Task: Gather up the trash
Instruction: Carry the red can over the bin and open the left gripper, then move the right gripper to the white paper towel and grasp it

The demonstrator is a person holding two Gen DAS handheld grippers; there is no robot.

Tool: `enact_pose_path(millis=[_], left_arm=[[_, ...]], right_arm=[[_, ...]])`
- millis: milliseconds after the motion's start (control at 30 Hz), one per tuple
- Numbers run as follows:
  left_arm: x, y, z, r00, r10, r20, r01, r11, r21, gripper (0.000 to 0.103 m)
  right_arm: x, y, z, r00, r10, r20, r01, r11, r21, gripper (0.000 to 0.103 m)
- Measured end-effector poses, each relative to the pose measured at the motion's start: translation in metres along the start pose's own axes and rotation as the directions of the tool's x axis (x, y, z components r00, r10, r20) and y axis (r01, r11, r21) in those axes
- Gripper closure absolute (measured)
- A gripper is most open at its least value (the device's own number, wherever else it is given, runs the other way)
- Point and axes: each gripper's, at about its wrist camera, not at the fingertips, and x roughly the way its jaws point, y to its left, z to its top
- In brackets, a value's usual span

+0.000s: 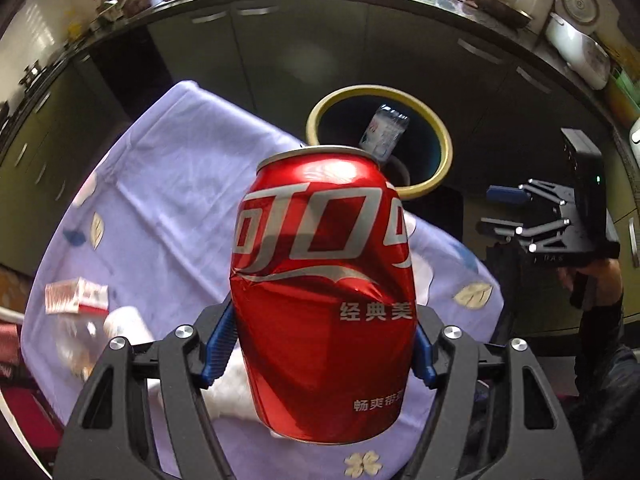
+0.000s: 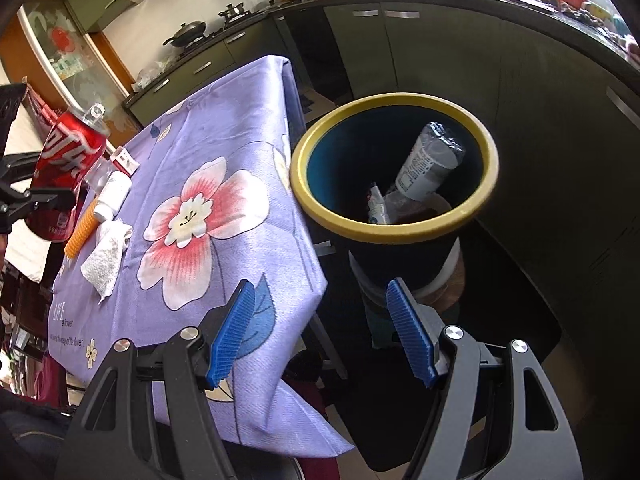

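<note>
The left tool grips a dented red soda can between its blue pads, held upright above the table with its lilac floral cloth. Just beyond the can stands a yellow-rimmed bin holding a plastic bottle. The right tool hangs empty, jaws well apart, over the table's edge beside the bin. Off to its left, a crumpled tissue and a small white bottle lie on the cloth.
</note>
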Motion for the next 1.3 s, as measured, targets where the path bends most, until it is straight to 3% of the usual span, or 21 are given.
enact_pose_path(millis=[133, 300, 433, 533, 767, 1033, 1200, 1300], left_arm=[[0.037, -0.026, 0.066, 0.998, -0.056, 0.011, 0.055, 0.997, 0.061, 0.036], [0.09, -0.047, 0.124, 0.997, -0.082, 0.001, 0.081, 0.993, 0.091, 0.036], [0.113, -0.049, 0.143, 0.998, -0.058, 0.03, 0.055, 0.995, 0.081, 0.027], [0.1, -0.041, 0.136, 0.994, -0.076, 0.079, 0.073, 0.996, 0.045, 0.019], [0.017, -0.013, 0.073, 0.964, -0.104, 0.245, 0.117, 0.992, -0.037, 0.01], [-0.063, 0.041, -0.052, 0.912, -0.043, 0.409, 0.154, 0.958, -0.244, 0.007], [-0.087, 0.073, -0.135, 0.898, 0.068, 0.434, 0.121, 0.911, -0.394, 0.007], [-0.095, 0.09, -0.179, 0.893, 0.123, 0.432, 0.105, 0.878, -0.467, 0.007]], right_arm=[[-0.005, -0.023, -0.004, 1.0, -0.021, 0.003, 0.021, 0.998, 0.055, 0.035], [-0.006, -0.043, -0.011, 0.999, -0.038, -0.003, 0.038, 0.993, 0.112, 0.035], [-0.006, -0.047, -0.014, 0.999, -0.044, -0.011, 0.045, 0.991, 0.126, 0.034], [-0.008, -0.045, -0.015, 0.999, -0.04, -0.009, 0.041, 0.992, 0.117, 0.034], [0.001, -0.021, -0.006, 1.0, -0.002, -0.008, 0.002, 0.999, 0.054, 0.034], [0.011, 0.044, 0.014, 0.997, 0.078, -0.023, -0.081, 0.989, -0.122, 0.034], [0.025, 0.114, 0.025, 0.984, 0.167, -0.062, -0.178, 0.938, -0.299, 0.032], [0.041, 0.166, 0.026, 0.974, 0.202, -0.106, -0.228, 0.879, -0.419, 0.031]])
